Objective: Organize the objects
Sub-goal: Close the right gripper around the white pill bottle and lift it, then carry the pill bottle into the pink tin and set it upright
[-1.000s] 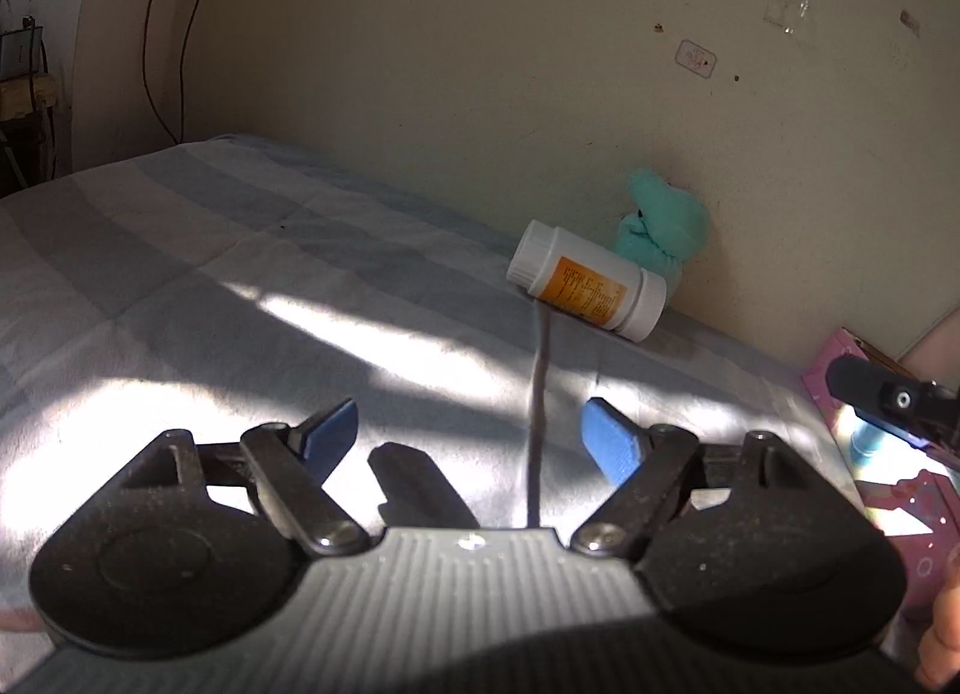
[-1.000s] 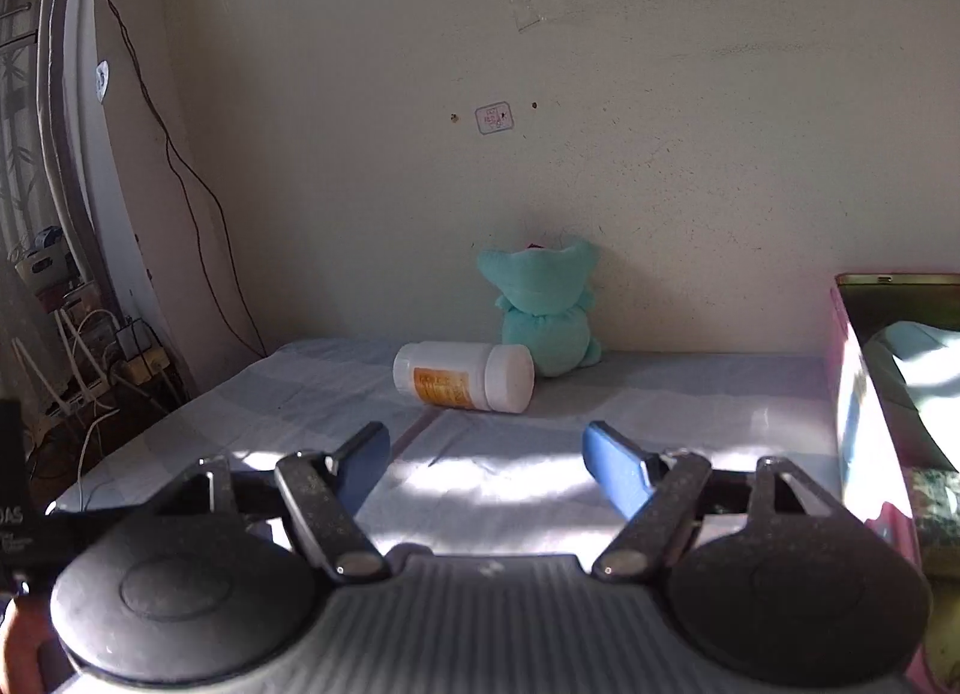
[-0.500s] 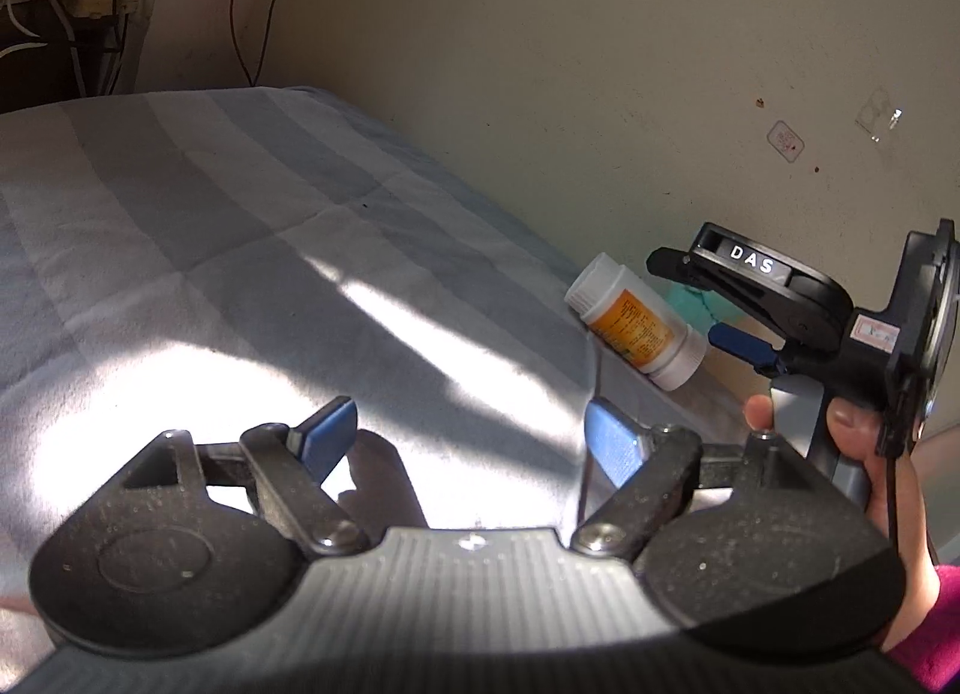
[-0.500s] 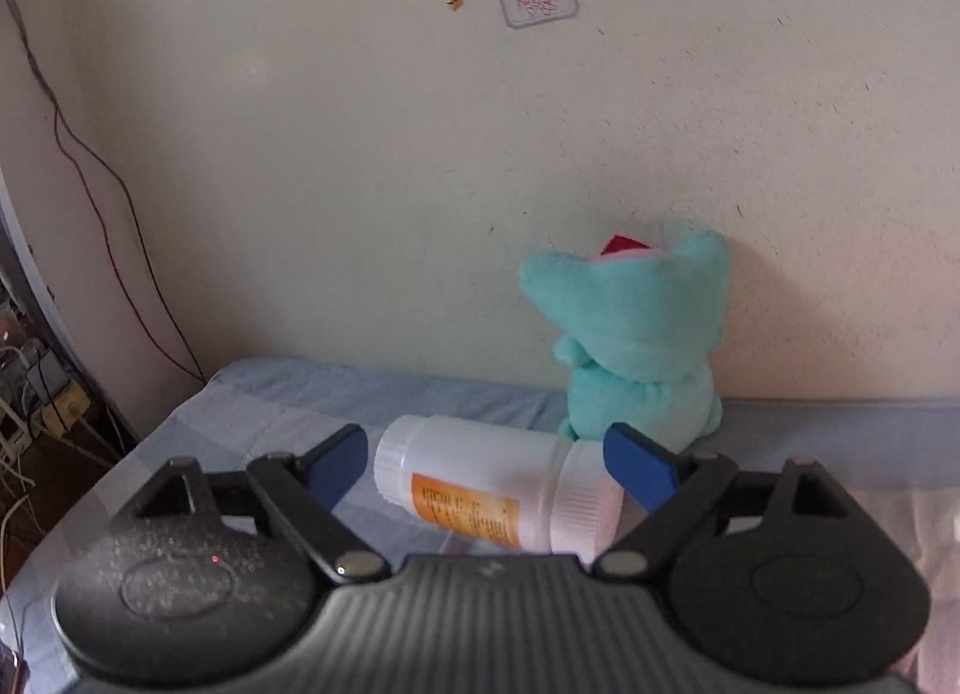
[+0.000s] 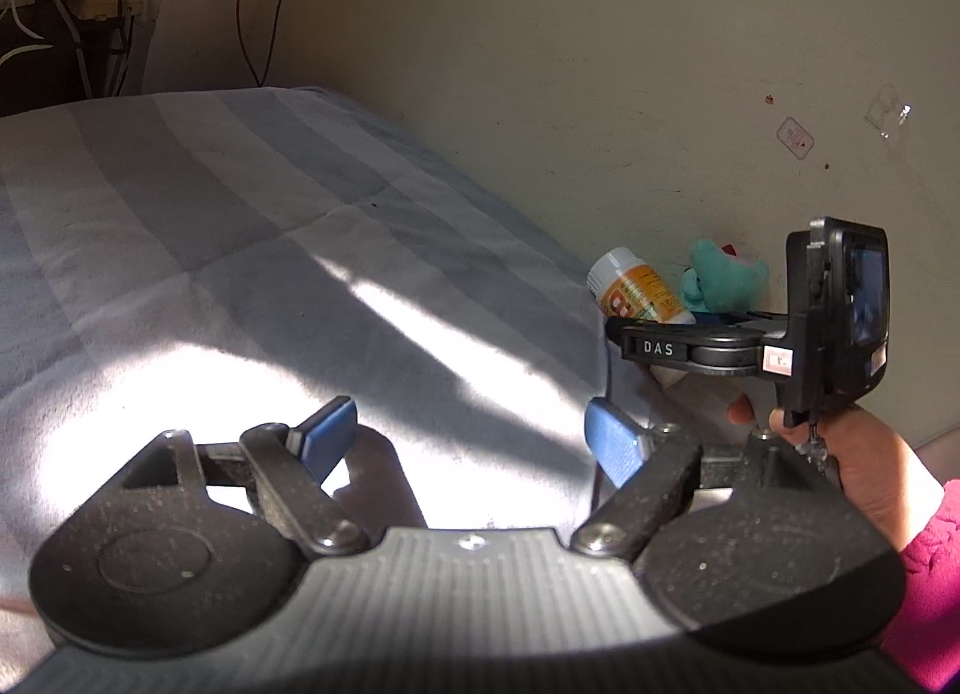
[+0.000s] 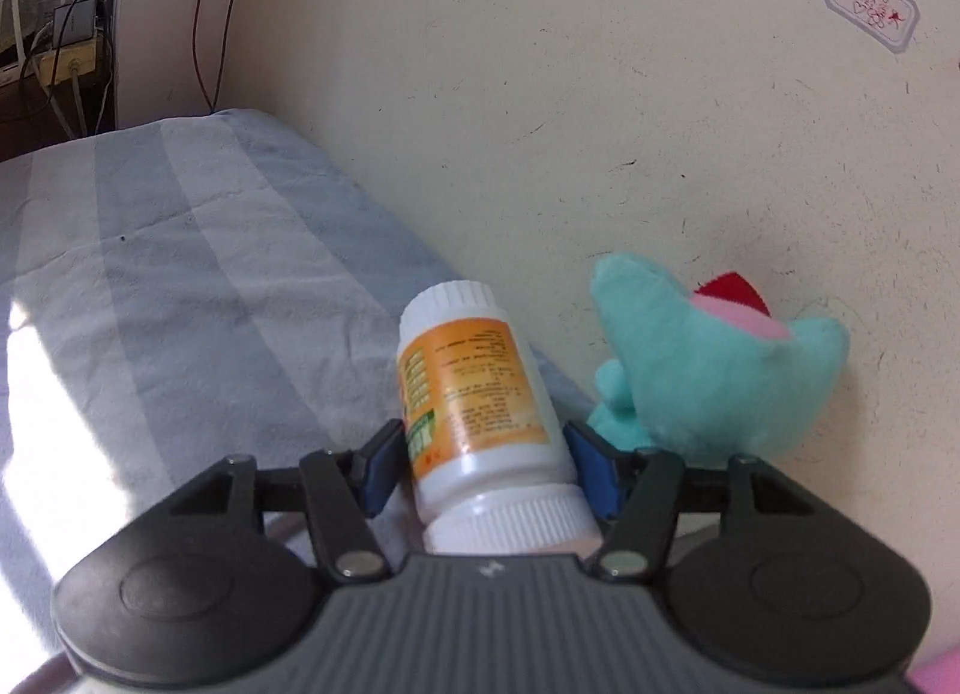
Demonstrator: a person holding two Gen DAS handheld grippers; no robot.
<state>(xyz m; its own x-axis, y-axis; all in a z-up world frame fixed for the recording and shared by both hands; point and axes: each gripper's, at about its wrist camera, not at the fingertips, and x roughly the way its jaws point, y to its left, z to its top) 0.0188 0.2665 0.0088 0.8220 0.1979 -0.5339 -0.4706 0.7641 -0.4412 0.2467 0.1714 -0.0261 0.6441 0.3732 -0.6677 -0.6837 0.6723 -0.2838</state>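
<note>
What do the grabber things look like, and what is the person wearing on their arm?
Each tool is black plastic with two round discs, a ribbed grey base and bright blue pads on its fingers: the left tool and the right tool match. From the side, the right one shows a white "DAS" marking, a small screen on its back and a little red-edged label. The hand holding it has a magenta-pink sleeve.

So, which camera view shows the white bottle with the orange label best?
The right wrist view: the white bottle lies close and large between the right gripper fingers, label visible. In the left wrist view the bottle is small, far, and its lower part is hidden by that gripper.
</note>
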